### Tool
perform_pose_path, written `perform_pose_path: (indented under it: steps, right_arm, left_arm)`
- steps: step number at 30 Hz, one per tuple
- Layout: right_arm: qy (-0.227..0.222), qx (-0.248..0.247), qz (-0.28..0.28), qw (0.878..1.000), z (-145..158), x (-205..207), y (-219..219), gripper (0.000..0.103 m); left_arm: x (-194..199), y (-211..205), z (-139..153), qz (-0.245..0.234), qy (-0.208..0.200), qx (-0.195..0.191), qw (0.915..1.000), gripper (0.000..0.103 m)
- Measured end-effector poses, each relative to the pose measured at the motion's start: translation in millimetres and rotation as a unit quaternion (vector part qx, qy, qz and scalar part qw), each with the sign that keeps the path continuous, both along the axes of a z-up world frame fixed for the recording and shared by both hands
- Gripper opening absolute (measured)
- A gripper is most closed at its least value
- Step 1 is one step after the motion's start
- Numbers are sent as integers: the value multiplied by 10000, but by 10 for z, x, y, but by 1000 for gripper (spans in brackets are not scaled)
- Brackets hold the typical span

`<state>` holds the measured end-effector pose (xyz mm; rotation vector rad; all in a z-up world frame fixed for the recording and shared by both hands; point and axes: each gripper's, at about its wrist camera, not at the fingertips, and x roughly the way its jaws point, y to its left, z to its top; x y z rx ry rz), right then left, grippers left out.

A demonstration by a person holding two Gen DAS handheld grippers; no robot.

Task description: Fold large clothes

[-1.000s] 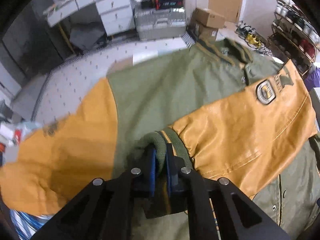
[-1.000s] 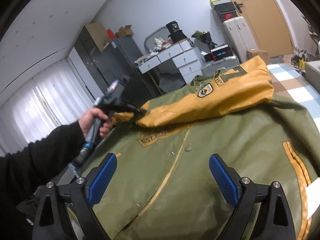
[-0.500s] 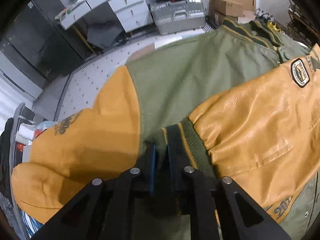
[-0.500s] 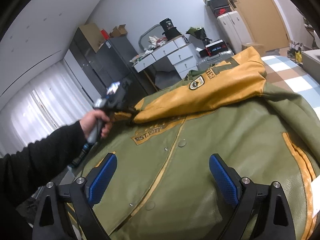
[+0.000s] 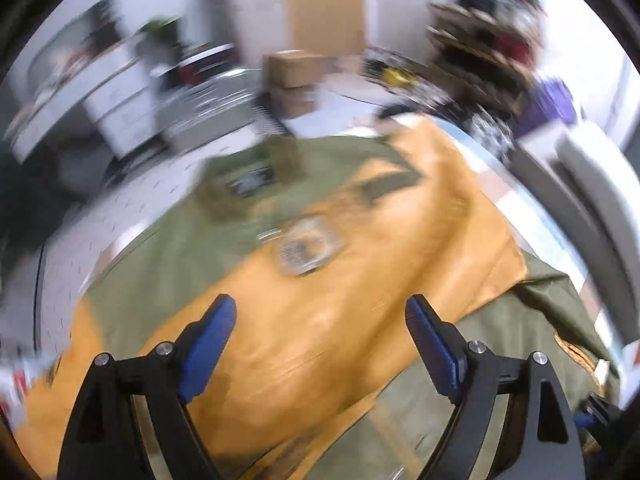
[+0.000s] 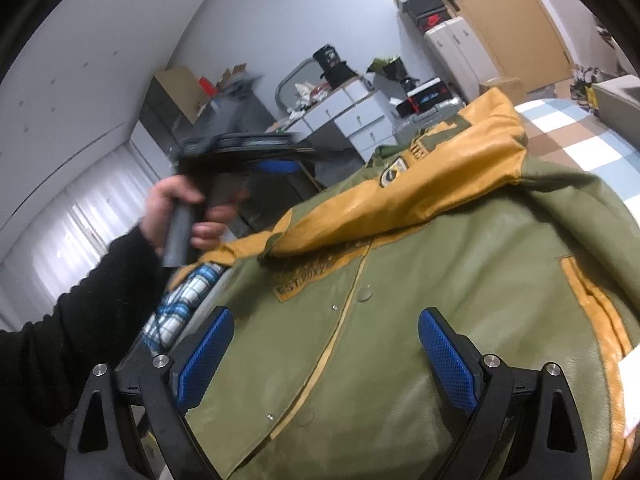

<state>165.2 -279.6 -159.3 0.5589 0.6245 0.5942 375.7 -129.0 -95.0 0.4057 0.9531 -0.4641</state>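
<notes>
An olive jacket (image 6: 460,280) with mustard leather sleeves lies spread on the bed. One mustard sleeve (image 6: 420,192) is folded across its chest, with its green cuff at the left. In the blurred left wrist view the same sleeve (image 5: 340,320) runs under my left gripper (image 5: 320,324), whose jaws are opening with nothing between them. The right wrist view shows that left gripper (image 6: 280,160) lifted clear of the jacket, held by a hand (image 6: 176,208) in a black sleeve. My right gripper (image 6: 326,356) hovers open over the jacket's lower front, holding nothing.
A checked bed cover (image 6: 580,136) shows beyond the jacket and at its left edge (image 6: 180,304). White drawers (image 6: 360,120), a grey suitcase (image 6: 424,120), cardboard boxes (image 5: 296,76) and a shoe rack (image 5: 488,40) stand past the bed.
My left gripper has let go of the sleeve's green cuff, opened wide and swung up and away from it. The sleeve now lies across the jacket's chest. The right gripper stayed put.
</notes>
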Motion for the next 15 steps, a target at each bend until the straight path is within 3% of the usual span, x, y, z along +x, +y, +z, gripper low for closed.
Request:
perform_pose_path:
  steps: [2,4,6,8,10,12,15]
  right_arm:
    - [-2,100,-79,9999,5,-11,-33,95]
    - [46,225,-106,9997,-11,-8,-70,95]
    - [61,285,-119,9995,-6,-8,-70,95]
    - [34,335,-74,9994,1,-16,-67,95]
    - [10,363,-17,9993,8,-21,-53,96]
    - [-9,391,30,9992,5,-7,-63,96]
    - [-15,435,58,9990,-2,13,-68,96]
  left_arm:
    - [30,-278,-203,-184,3,242,9995,84]
    - [205,-519,-602,-133,349,687,9969,83]
    - [267,-453,-807,-22,629,855,9943,85]
    - [414,-315,-824,326,791,419,9955,85]
    - [487,-264,-780,364,892,427,9944,85]
    - [517,-227,-664,341,765,566,9949,82]
    - [519,-32,-414,395,355,346,9980,82]
